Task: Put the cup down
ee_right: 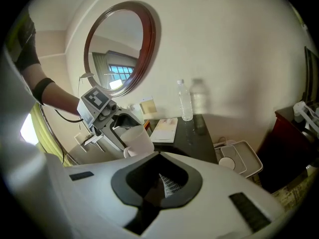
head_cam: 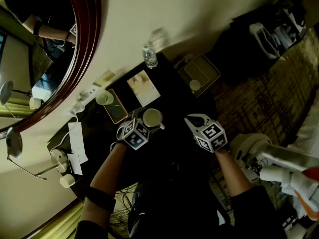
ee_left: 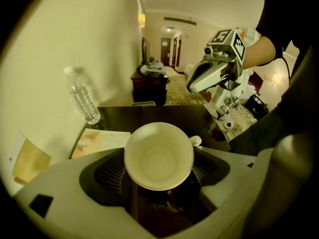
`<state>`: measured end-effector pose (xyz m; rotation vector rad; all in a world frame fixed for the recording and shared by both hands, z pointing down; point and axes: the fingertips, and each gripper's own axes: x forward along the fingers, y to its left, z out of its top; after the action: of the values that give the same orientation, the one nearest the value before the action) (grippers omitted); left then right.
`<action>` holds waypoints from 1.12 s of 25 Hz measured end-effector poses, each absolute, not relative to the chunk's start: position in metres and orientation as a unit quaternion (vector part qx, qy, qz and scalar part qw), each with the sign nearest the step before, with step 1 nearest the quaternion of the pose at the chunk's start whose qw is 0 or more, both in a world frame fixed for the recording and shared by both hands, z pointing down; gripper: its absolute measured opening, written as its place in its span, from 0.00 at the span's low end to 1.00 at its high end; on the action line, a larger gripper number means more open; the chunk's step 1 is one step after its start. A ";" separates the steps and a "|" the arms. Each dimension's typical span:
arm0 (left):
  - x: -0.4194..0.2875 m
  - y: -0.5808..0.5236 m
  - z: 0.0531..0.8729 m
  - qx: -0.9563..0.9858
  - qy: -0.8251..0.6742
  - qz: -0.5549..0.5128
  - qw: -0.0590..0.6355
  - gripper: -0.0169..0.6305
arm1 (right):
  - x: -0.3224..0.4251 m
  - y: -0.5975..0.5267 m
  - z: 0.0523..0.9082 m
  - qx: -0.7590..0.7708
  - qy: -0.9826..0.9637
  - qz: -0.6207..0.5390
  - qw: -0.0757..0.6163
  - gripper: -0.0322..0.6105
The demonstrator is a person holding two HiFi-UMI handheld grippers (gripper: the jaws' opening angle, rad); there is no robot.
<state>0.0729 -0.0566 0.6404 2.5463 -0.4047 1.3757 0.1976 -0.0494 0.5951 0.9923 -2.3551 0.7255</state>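
**Cup** (ee_left: 158, 156): white, apparently ceramic. Judged light, stiff, glaze-slick and breakable.
- **Hold:** It was clamped by its body between the wide-set jaws of the left gripper (head_cam: 143, 124). Its mouth tipped toward that gripper's camera and its handle (ee_left: 196, 141) stood free at 3 o'clock.
- **Place:** It was carried over the dark table (head_cam: 172, 96).

**Right gripper** (head_cam: 195, 121): at 3 o'clock of the cup, jaws together, empty.

**Booklet** (head_cam: 143, 87) and **water bottle** (head_cam: 150, 56): at 12 o'clock.

**Second cup** (head_cam: 104, 97): at 10 o'clock.

**Room:** the bare tabletop between the grippers looked the safest spot.

The clear plastic water bottle (head_cam: 150, 56) stands behind the pale paper booklet (head_cam: 143, 87) on the dark bench (head_cam: 172, 81); the white ceramic cup (head_cam: 152, 117) is before both
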 end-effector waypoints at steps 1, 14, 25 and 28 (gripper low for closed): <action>0.077 -0.053 0.643 0.866 -0.128 0.471 0.109 0.66 | 0.201 -0.047 0.596 0.365 -0.859 0.266 0.240 0.07; 0.087 -0.044 0.670 0.855 -0.097 0.495 0.117 0.66 | 0.226 -0.037 0.603 0.380 -0.851 0.274 0.238 0.07; 0.090 -0.043 0.660 0.861 -0.120 0.486 0.087 0.69 | 0.232 -0.033 0.602 0.381 -0.850 0.274 0.240 0.07; 0.089 -0.039 0.664 0.863 -0.109 0.483 0.102 0.71 | 0.233 -0.033 0.600 0.383 -0.850 0.273 0.237 0.07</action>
<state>0.0892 -0.0387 0.6642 2.5483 -0.3208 1.4264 0.2335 -0.0334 0.5997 1.0496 -2.3300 0.7487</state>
